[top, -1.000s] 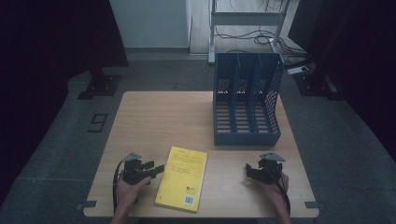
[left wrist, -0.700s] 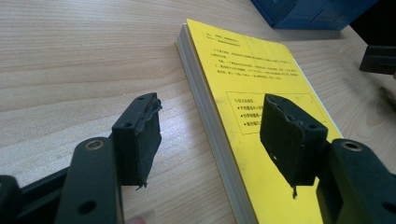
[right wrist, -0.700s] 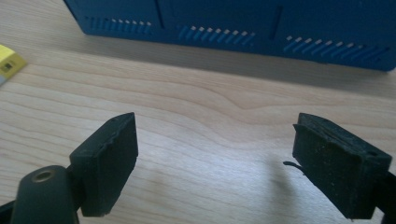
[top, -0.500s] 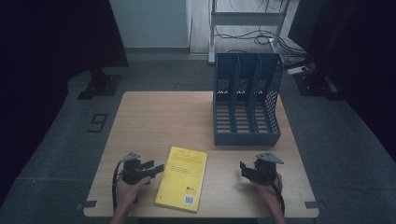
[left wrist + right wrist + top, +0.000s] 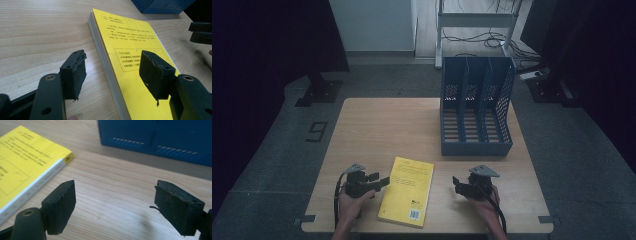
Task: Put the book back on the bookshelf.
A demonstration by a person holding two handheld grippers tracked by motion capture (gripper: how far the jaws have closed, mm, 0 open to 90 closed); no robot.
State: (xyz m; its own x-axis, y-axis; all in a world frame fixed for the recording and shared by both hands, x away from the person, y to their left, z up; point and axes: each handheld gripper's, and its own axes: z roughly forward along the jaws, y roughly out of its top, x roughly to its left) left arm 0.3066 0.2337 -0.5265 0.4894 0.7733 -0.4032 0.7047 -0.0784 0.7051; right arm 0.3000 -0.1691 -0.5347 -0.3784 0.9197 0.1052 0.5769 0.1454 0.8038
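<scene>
Yellow book (image 5: 407, 190) unmoved | right hand-held gripper (image 5: 458, 183) nearer it, jaws narrowing, empty

Wooden table (image 5: 377, 125): yellow book (image 5: 407, 190) flat near front edge, blue file rack (image 5: 476, 107) behind.

Bare table (image 5: 377, 125) left of the blue file rack (image 5: 476, 107); yellow book (image 5: 408, 191) lies between.

right claw (image 5: 457, 182) nearer yellow book (image 5: 408, 190), jaws narrowing
</scene>
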